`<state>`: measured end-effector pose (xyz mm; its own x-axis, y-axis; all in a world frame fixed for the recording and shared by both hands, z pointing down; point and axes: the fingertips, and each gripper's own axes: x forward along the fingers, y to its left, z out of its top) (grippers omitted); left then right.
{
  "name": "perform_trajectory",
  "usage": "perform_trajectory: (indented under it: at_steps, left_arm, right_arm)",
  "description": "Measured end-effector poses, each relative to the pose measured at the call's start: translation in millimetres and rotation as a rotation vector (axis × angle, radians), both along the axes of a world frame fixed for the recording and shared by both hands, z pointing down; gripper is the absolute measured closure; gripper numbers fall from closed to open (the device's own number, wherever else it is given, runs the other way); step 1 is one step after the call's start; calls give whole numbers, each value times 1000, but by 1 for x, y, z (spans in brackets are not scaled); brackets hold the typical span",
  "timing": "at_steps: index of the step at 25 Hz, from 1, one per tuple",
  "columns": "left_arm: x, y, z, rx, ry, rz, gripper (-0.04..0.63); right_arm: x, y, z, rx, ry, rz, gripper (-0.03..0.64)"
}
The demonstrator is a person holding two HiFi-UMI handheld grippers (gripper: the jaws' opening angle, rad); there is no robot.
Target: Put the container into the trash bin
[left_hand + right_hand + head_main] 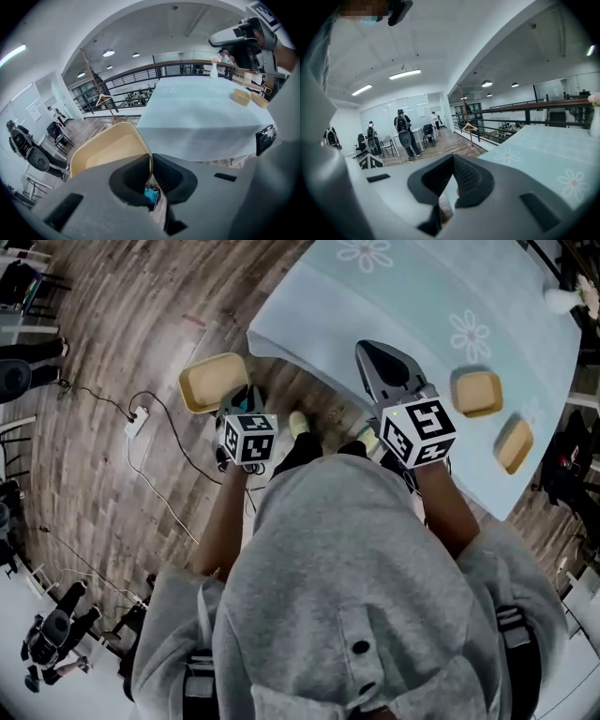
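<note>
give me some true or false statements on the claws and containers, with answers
1. The left claw grips a tan container by its rim. True.
2. Three containers sit on the table. False: only two other containers sit there.
3. The held container hangs over the wooden floor. True.
4. The right claw holds a container. False: it is shut and empty.

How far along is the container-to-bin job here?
Done: the left gripper is shut on the rim of a container, which is off the table and over the floor. In hand: the carry; no bin shows in any view. Left: reaching the bin and dropping it in. Two other containers sit on the table; the right gripper is shut and empty.
</note>
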<state>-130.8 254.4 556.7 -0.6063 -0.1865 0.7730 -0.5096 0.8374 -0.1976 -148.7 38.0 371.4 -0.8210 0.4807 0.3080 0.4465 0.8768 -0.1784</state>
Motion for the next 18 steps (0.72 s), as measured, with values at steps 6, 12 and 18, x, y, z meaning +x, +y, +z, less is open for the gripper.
perform_trajectory:
  at_steps: [6, 12, 18]
  left_arm:
    - [4, 62, 10, 49, 9, -93, 561]
    - [11, 101, 29, 120, 38, -109, 561]
    - [18, 112, 68, 149, 101, -113, 561]
  right_arm:
    - [-23, 79, 12, 7, 8, -133, 592]
    - [-30, 140, 25, 37, 30, -216, 592]
    - [-36, 163, 48, 74, 94, -261, 591]
